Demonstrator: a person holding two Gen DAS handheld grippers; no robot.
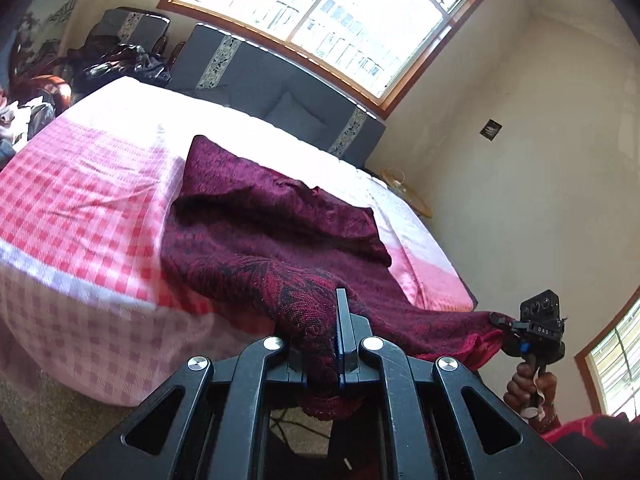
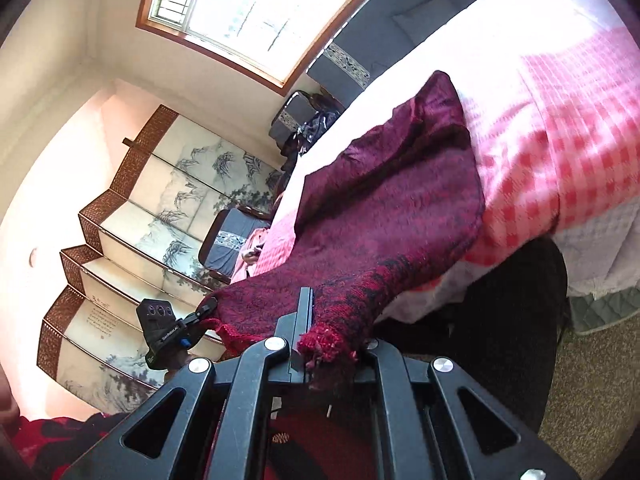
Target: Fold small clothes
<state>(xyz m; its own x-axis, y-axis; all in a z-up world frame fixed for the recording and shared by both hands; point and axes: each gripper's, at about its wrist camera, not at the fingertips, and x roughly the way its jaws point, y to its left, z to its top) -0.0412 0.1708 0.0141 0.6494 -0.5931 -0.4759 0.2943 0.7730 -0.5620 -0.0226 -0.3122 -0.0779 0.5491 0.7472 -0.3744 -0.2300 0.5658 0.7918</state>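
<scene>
Where it trails off the bed (image 1: 80,184), maroon knit garment (image 1: 256,240), corners clenched in left gripper (image 1: 320,336) and right gripper (image 2: 320,344).

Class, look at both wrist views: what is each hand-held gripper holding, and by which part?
Both hold the maroon knitted garment. The left hand-held gripper and the right hand-held gripper each pinch a corner of its near edge.

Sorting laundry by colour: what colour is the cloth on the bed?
Dark maroon with a black woven pattern; the cloth shows best in the left wrist view.
</scene>
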